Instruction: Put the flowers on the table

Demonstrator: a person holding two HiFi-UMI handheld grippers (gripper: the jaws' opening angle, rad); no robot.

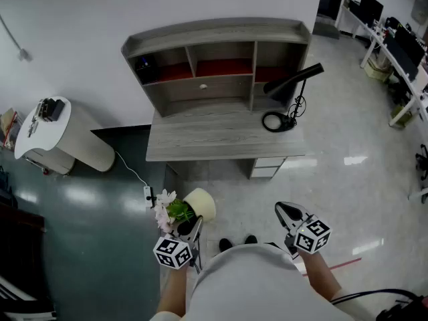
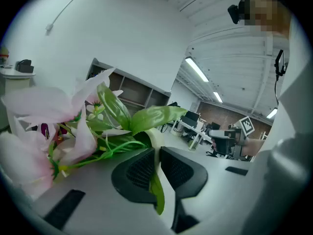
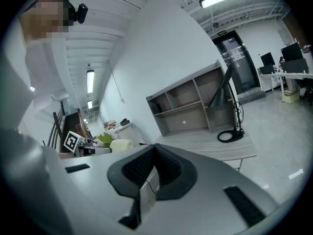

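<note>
Head view showed the flowers (image 1: 164, 210), pale pink blooms with green leaves in a cream pot (image 1: 203, 204), held up off the floor in front of the person's left side, well short of the desk (image 1: 214, 140). The left gripper (image 1: 192, 227) had the pot by its rim. In the left gripper view its jaws were pinched on the cream rim (image 2: 154, 140) with a green leaf (image 2: 157, 192) caught between them, and the blooms (image 2: 44, 111) spread out to the left. The right gripper (image 1: 284, 210) hung apart on the other side. In the right gripper view the right gripper (image 3: 154, 150) had its ribbed jaws pressed together with nothing between them.

Ahead stood the grey wood-grain desk, its top bare except for a black lamp (image 1: 295, 79), whose ring-shaped base (image 1: 275, 121) rested at the right end. A hutch (image 1: 215, 44) of open cubbies with red backs rose along the desk's rear edge, against a white wall (image 1: 167, 2). A white power strip (image 1: 148, 194) lay on the floor near the desk's left corner, and a white round-ended cabinet (image 1: 70, 139) stood further left. The floor was dark and glossy (image 1: 87, 239) on the left and pale and shiny (image 1: 354, 179) on the right. Workstations with monitors (image 1: 391, 42) lined the far right.
</note>
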